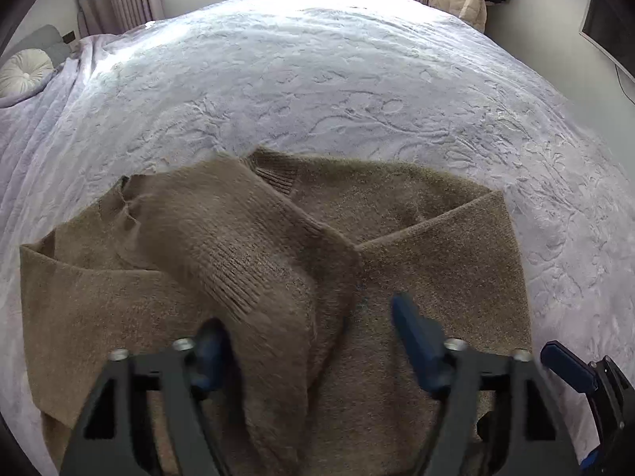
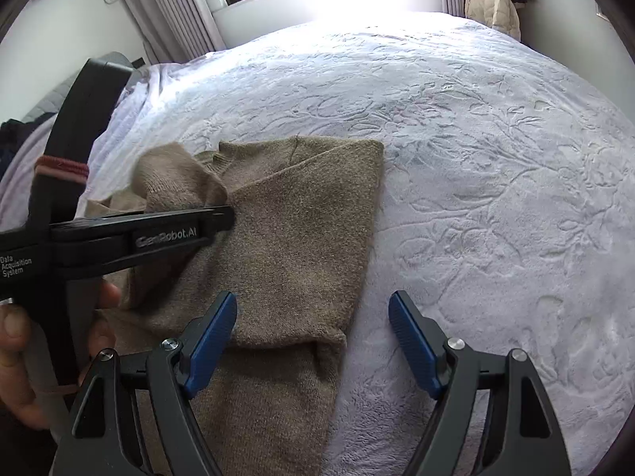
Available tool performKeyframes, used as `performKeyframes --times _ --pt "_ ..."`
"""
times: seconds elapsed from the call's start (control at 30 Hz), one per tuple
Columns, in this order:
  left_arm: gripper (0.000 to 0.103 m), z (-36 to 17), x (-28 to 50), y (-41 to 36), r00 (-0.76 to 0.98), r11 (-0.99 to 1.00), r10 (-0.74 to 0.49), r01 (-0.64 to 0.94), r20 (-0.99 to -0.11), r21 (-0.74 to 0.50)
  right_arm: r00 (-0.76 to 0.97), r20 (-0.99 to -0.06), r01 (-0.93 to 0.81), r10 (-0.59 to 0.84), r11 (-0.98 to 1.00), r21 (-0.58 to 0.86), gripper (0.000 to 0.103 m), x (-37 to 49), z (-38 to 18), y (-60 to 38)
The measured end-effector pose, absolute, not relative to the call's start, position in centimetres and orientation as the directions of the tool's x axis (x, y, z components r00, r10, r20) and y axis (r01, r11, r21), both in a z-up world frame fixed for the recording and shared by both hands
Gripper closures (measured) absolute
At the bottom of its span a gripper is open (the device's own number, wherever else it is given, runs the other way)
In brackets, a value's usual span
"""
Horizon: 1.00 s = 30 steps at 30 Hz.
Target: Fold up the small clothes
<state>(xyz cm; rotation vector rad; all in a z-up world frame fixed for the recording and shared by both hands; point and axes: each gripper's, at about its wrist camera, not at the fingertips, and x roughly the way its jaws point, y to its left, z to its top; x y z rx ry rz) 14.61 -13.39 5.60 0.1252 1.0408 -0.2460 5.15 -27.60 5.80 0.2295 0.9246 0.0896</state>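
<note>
The brown sweater is lying beneath the left gripper, jaws gaping; its sleeve is seemingly draping from eleven o'clock, blurred.

We see a brown sweater with ribbed knit on its sleeve. The bedspread is pale lilac-white with an embossed leaf-and-vine pattern. Both tongs, left and right, are black with blue pads. The curtains are grey-lilac; a beige coat hangs beyond.
</note>
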Motion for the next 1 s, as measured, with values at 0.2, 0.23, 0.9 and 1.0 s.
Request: performKeyframes --times 0.2,0.23,0.9,1.0 --pt "0.010 9.8 12.4 -9.7 0.550 0.953 -0.195 0.300 -0.812 -0.025 0.618 -0.763 -0.009 0.186 0.973 0.230 0.021 5.0 6.5 -27.2" --pt "0.010 10.2 11.9 -8.6 0.568 0.956 -0.195 0.292 -0.800 -0.026 0.623 -0.758 -0.018 0.194 0.972 0.233 0.021 4.9 6.8 -27.1" --pt "0.000 1.8 14.2 12.8 0.479 0.979 -0.045 -0.155 -0.877 -0.135 0.514 -0.857 0.049 -0.021 0.999 0.005 0.023 13.2 4.9 -15.6" --pt "0.000 2.0 14.1 13.1 0.489 0.982 -0.044 -0.139 -0.871 -0.128 0.546 -0.837 0.170 0.043 0.972 0.161 0.023 10.4 5.7 -20.9"
